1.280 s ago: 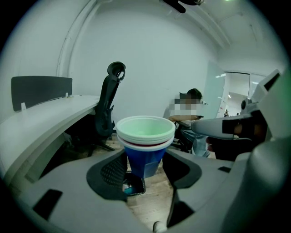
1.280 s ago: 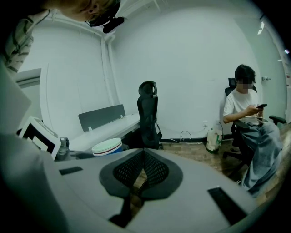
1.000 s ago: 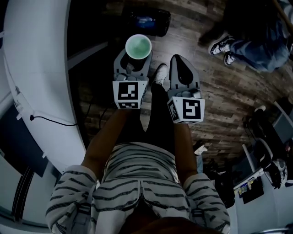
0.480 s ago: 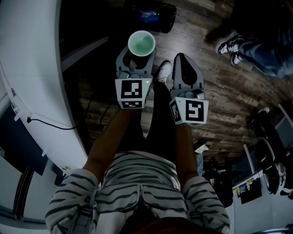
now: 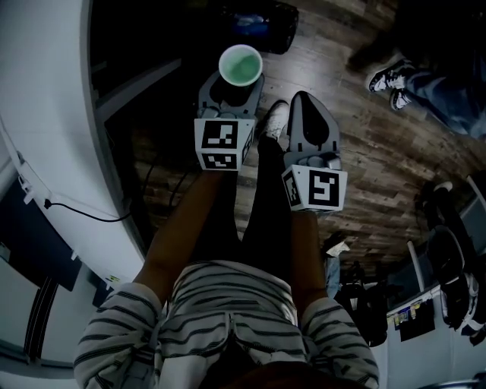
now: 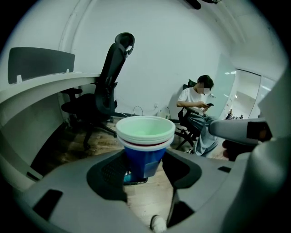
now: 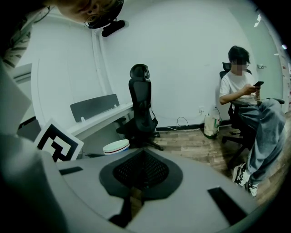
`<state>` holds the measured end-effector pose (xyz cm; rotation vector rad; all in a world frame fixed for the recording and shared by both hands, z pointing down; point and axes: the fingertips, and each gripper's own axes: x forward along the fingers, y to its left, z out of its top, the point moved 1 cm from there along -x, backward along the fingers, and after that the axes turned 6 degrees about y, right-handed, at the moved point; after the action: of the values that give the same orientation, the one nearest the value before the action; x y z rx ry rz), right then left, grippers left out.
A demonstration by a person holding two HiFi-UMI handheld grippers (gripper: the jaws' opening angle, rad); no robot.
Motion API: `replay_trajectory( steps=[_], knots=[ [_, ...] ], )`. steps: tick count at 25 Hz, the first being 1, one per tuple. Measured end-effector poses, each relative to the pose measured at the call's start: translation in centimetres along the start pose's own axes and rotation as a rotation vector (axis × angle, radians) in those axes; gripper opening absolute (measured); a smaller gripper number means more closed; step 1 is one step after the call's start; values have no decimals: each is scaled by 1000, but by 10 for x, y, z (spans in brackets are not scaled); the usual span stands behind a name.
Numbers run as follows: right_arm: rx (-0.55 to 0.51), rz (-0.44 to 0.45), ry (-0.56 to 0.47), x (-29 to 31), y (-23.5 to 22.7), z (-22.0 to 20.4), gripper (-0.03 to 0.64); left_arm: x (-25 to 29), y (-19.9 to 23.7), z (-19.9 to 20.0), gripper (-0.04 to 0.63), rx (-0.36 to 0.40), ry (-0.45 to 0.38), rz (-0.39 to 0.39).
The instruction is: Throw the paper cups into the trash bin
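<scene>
A stack of blue paper cups (image 5: pixel 241 65) with white rims and a pale green inside stands upright between the jaws of my left gripper (image 5: pixel 230 90). The left gripper view shows the cup stack (image 6: pixel 144 141) held off the wooden floor, with the left gripper (image 6: pixel 144 170) shut against its lower sides. My right gripper (image 5: pixel 307 114) hangs just right of it, shut and holding nothing; its dark pads meet at the right gripper (image 7: pixel 142 154) tip. The cups' rim (image 7: pixel 116 146) shows at its left. A dark bin-like container (image 5: pixel 258 19) lies on the floor just beyond the cups.
A white curved desk (image 5: pixel 45 114) runs along the left. A black office chair (image 6: pixel 102 91) stands by it. A seated person (image 6: pixel 195 109) is ahead to the right, their shoes (image 5: pixel 391 80) on the wooden floor. My own legs and a white shoe (image 5: pixel 273 121) are below the grippers.
Both grippers and the cup stack have drifted forward, nearer the dark container at the top of the head view. The grip on the cups looks the same.
</scene>
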<state>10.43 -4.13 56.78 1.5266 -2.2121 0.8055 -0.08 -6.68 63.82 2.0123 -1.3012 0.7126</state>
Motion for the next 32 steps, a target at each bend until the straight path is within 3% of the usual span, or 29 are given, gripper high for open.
replay_trajectory(
  steps=[4, 12, 32],
  knots=[
    [11, 0, 3, 7, -1, -7, 18, 13, 5, -2, 259, 42, -20, -6],
    [30, 3, 9, 17, -7, -16, 18, 42, 15, -16, 259, -35, -6, -36],
    [60, -12, 37, 26, -25, -34, 18, 108, 42, -48, 259, -58, 121, -6]
  ],
)
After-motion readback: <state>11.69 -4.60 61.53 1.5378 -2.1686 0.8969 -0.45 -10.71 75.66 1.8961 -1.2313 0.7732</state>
